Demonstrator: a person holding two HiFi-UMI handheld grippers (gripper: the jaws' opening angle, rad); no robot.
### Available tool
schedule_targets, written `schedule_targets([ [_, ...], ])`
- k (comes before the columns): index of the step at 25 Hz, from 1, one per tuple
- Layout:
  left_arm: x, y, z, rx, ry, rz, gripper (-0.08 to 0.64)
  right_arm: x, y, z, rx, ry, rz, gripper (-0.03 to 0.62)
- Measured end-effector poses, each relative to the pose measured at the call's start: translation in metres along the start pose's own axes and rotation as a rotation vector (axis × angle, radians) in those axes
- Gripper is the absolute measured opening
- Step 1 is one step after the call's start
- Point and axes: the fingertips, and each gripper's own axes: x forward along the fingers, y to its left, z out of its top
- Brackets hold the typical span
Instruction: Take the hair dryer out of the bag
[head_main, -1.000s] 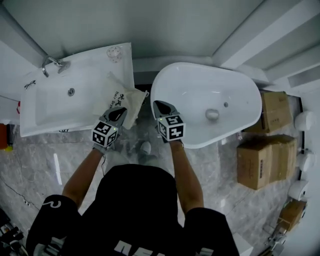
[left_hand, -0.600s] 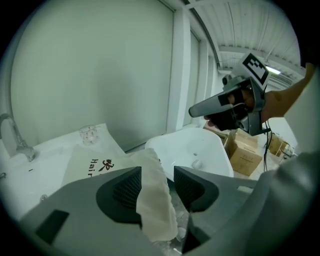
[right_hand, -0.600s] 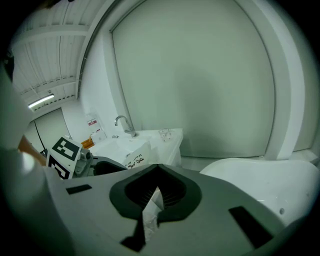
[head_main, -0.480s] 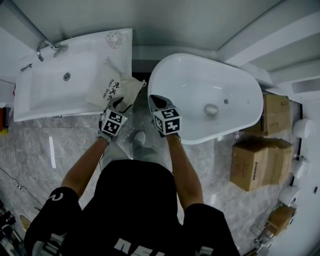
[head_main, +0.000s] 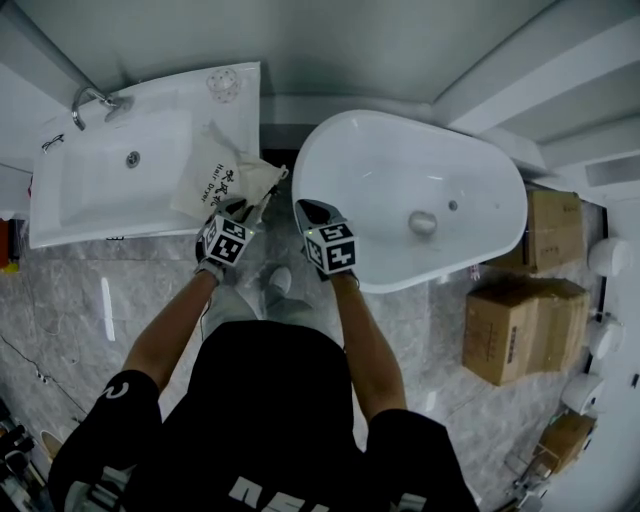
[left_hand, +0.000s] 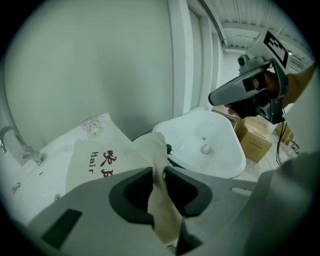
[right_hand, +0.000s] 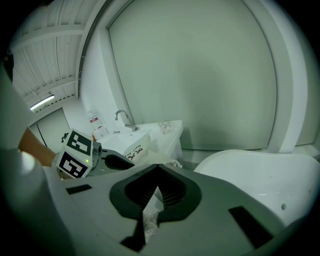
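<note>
The left gripper (head_main: 240, 210) has just been closing its jaws, and they now pinch a fold of the cream cloth bag (head_main: 215, 180) at its near edge. Just beside it, the right gripper (head_main: 306, 212) has its jaws together on a crumpled whitish scrap (right_hand: 150, 212); what this scrap is cannot be told. The bag, printed "Hair", lies on the right part of the white wash basin (head_main: 100, 190), with one corner hanging over toward the bathtub (head_main: 400, 170). The hair dryer itself does not show.
</note>
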Motion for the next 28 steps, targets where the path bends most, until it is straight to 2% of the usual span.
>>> schedule_targets([
  [1, -0.001, 0.004, 0.002, -0.012, -0.007, 0.004, 0.05, -0.001, -0.001, 0.0, 0.001, 0.0, 0.001, -0.005],
  [2, -0.004, 0.008, 0.005, -0.027, -0.016, 0.008, 0.034, -0.002, -0.001, 0.0, 0.001, -0.001, 0.003, -0.005],
  [6, -0.021, 0.026, 0.027, -0.078, -0.059, 0.02, 0.026, -0.002, 0.0, 0.003, -0.003, 0.003, 0.019, -0.005],
  [10, -0.035, 0.051, 0.049, -0.081, -0.109, 0.041, 0.026, 0.007, 0.01, 0.011, -0.026, 0.007, 0.042, -0.005],
  [14, -0.042, 0.074, 0.056, -0.086, -0.132, 0.05, 0.026, 0.02, 0.023, 0.017, -0.054, 0.014, 0.069, -0.005],
  [21, -0.037, 0.103, 0.058, -0.071, -0.155, 0.027, 0.026, 0.055, 0.038, 0.026, -0.143, 0.046, 0.09, -0.004],
  [28, -0.018, 0.126, 0.052, -0.066, -0.164, -0.062, 0.027, 0.101, 0.055, 0.023, -0.274, 0.147, 0.117, -0.002],
])
